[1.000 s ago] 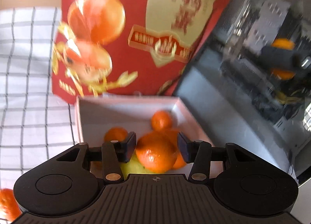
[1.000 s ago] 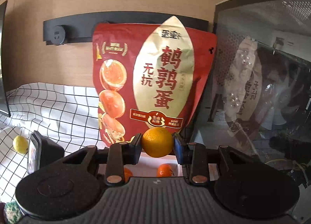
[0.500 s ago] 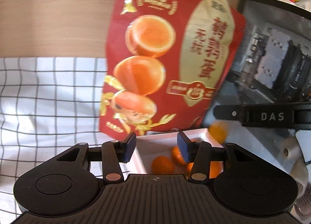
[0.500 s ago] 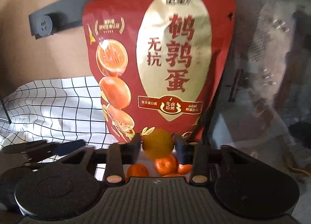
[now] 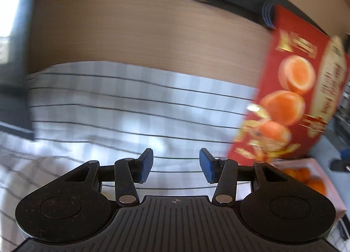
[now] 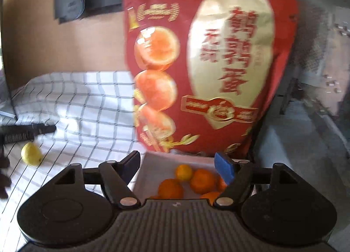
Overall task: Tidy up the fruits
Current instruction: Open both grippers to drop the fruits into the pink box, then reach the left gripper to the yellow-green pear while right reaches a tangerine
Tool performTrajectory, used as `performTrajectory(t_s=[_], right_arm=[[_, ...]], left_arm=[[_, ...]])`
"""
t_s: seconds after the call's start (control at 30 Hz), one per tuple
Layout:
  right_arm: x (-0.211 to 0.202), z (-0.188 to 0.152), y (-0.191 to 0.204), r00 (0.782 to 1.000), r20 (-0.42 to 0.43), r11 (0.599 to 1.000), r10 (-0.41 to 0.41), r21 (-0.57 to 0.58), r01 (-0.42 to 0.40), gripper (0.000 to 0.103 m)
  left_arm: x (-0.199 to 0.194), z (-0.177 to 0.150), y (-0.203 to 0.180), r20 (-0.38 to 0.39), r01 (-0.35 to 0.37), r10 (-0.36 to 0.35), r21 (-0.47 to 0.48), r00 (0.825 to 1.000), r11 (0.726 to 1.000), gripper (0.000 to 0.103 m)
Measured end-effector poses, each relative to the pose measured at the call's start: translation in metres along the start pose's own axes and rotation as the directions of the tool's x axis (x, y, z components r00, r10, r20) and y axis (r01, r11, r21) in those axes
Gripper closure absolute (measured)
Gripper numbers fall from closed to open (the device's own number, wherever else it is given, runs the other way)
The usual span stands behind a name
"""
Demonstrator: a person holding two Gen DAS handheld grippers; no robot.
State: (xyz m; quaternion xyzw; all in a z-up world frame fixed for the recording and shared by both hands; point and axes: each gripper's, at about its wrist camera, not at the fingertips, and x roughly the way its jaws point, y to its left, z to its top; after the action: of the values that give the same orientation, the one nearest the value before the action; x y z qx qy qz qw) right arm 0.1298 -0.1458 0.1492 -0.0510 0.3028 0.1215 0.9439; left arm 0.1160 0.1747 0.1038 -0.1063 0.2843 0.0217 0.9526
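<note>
In the right wrist view a white box (image 6: 151, 171) holds several oranges (image 6: 202, 181), among them a yellow-orange one (image 6: 184, 172) at the back. My right gripper (image 6: 178, 167) hangs above the box, its jaws opening, with nothing pressed between them. A lemon (image 6: 31, 153) lies on the checked cloth at the left. In the blurred left wrist view my left gripper (image 5: 176, 165) stands open and empty over the checked cloth (image 5: 131, 110). The box with oranges (image 5: 306, 177) shows at that view's right edge.
A tall red and gold pouch (image 6: 210, 66) stands right behind the box, against a wooden wall. A dark glass-fronted case (image 6: 323, 55) stands at the right. A black comb-like object (image 6: 24, 132) lies near the lemon. A dark screen edge (image 5: 13, 55) is at the left.
The right gripper sank toward the box and let go of the orange, which now lies in the box. The left gripper swung away to the left, leaving the box at its right edge.
</note>
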Motion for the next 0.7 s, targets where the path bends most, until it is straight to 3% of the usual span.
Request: performTrajectory(t_s=[0.2, 0.3, 0.4, 0.53, 0.7], right_arm=[[0.003, -0.008, 0.041, 0.992, -0.014, 0.992, 0.125, -0.015, -0.125, 0.026], [0.008, -0.016, 0.073, 0.989, -0.030, 0.985, 0.143, -0.092, -0.146, 0.025], [0.017, -0.027, 0.100, 0.985, -0.058, 0.972, 0.162, -0.161, -0.170, 0.025], [0.035, -0.040, 0.124, 0.965, -0.131, 0.957, 0.228, -0.152, -0.247, 0.025], [0.050, -0.050, 0.143, 0.953, -0.181, 0.949, 0.243, -0.159, -0.272, 0.025]], left_arm=[[-0.004, -0.002, 0.066, -0.020, -0.091, 0.090, -0.079, 0.996, 0.993, 0.052], [-0.005, -0.007, 0.090, -0.026, -0.115, 0.113, -0.118, 0.993, 0.986, 0.052], [-0.004, -0.013, 0.108, -0.027, -0.110, 0.107, -0.165, 0.994, 0.980, 0.052], [0.000, -0.020, 0.119, -0.032, -0.064, 0.058, -0.218, 0.998, 0.974, 0.052], [0.006, -0.028, 0.117, -0.060, -0.042, 0.030, -0.197, 0.998, 0.980, 0.052]])
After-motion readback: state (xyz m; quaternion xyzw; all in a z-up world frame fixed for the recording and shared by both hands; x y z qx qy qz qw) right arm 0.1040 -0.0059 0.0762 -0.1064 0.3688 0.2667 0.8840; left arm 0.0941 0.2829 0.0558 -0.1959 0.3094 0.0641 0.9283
